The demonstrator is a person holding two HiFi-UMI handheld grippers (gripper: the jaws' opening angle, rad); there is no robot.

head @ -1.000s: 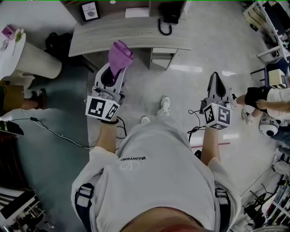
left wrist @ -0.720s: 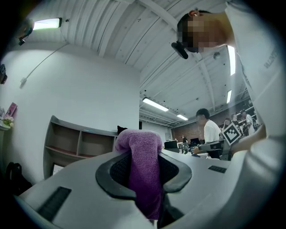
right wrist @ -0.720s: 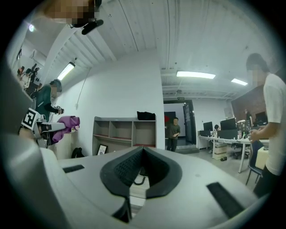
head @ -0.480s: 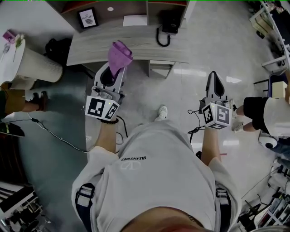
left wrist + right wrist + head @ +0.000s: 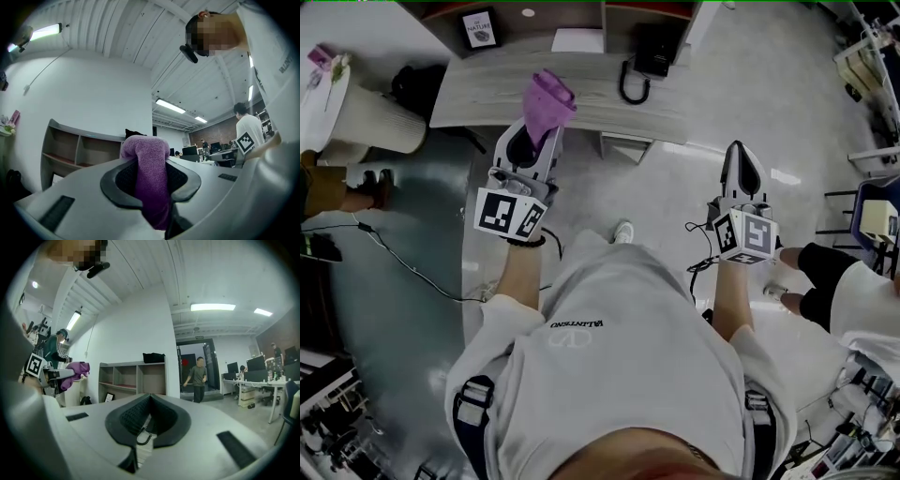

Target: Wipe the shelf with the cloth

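A purple cloth [image 5: 547,99] sticks out of my left gripper [image 5: 534,139], which is shut on it just short of the grey shelf unit [image 5: 572,86]. In the left gripper view the cloth [image 5: 149,168] fills the gap between the jaws of the left gripper [image 5: 151,182], and the shelf's open compartments [image 5: 77,150] stand behind at the left. My right gripper [image 5: 741,155] hangs over the floor to the right, shut with nothing in it. In its own view the right gripper [image 5: 149,416] has its pads together, with the shelf unit [image 5: 133,378] far ahead.
On the shelf's top lie a black phone with a cord [image 5: 642,58] and a white sheet [image 5: 577,39]. A framed picture [image 5: 478,28] stands behind. A white round stand [image 5: 366,120] sits left, a cable [image 5: 403,262] crosses the floor. A person [image 5: 199,378] walks beyond; another person [image 5: 848,286] is at the right.
The wearer has stepped a little, so shelf and floor have shifted in view. Both grippers keep their pose, the cloth still held. The person at the right has moved lower in the frame.
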